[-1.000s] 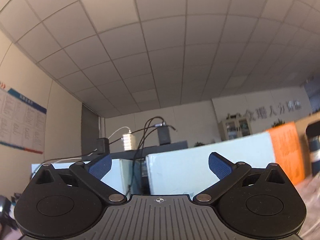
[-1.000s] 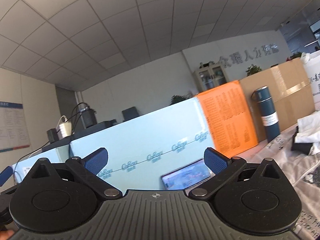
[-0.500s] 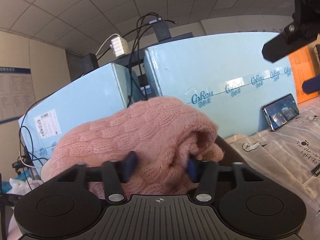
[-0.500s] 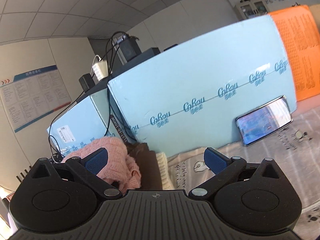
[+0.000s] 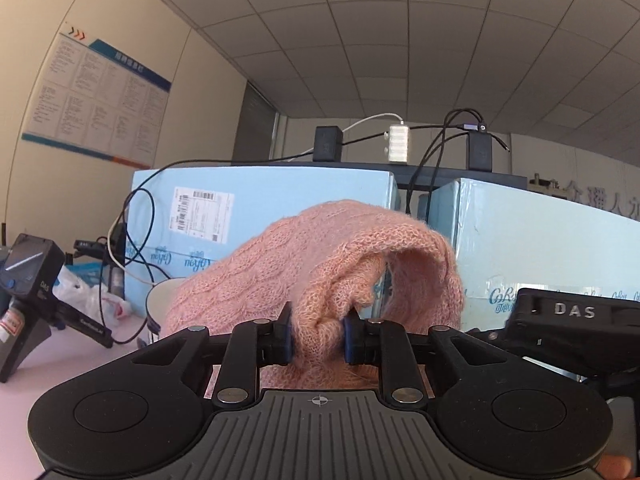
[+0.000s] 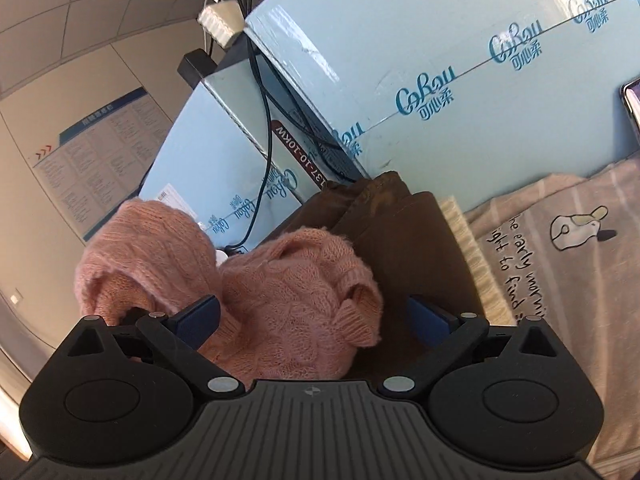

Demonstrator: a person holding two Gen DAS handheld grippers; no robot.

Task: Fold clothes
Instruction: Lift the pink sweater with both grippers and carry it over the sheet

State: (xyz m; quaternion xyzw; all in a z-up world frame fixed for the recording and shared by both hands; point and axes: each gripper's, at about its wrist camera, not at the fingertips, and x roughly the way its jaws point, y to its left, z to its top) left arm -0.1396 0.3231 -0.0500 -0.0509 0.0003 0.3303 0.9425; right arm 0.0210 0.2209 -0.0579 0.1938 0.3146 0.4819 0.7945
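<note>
- Left gripper first: its blue pads are drawn in narrow and pinch a bunch of the pink knitted sweater right at centre frame, low down.
- The sweater rises from that pinch in a hump that fills the middle of the left wrist view, and one fold arches over to the right with a hollow under it.
- Behind the hump stand the light blue cartons, and one carries a white shipping label at centre left.
- On top of the cartons, upper centre, sits a white power strip with black cables looping down from it.
- Over at the far left a black device rests on the pale table, with a white cup just beside the sweater's left edge.
- Now the right gripper: jaws spread wide, nothing between them is gripped, and they hang just above the sweater.
- In this view the sweater lies in two pink mounds at lower left of centre, the nearer one between the open blue fingertips.
- To its right, touching it, lies a brown garment, with a cream knit edge alongside.
- At the far right spreads a grey printed cloth with handwriting-style lettering and a little cartoon figure.
</note>
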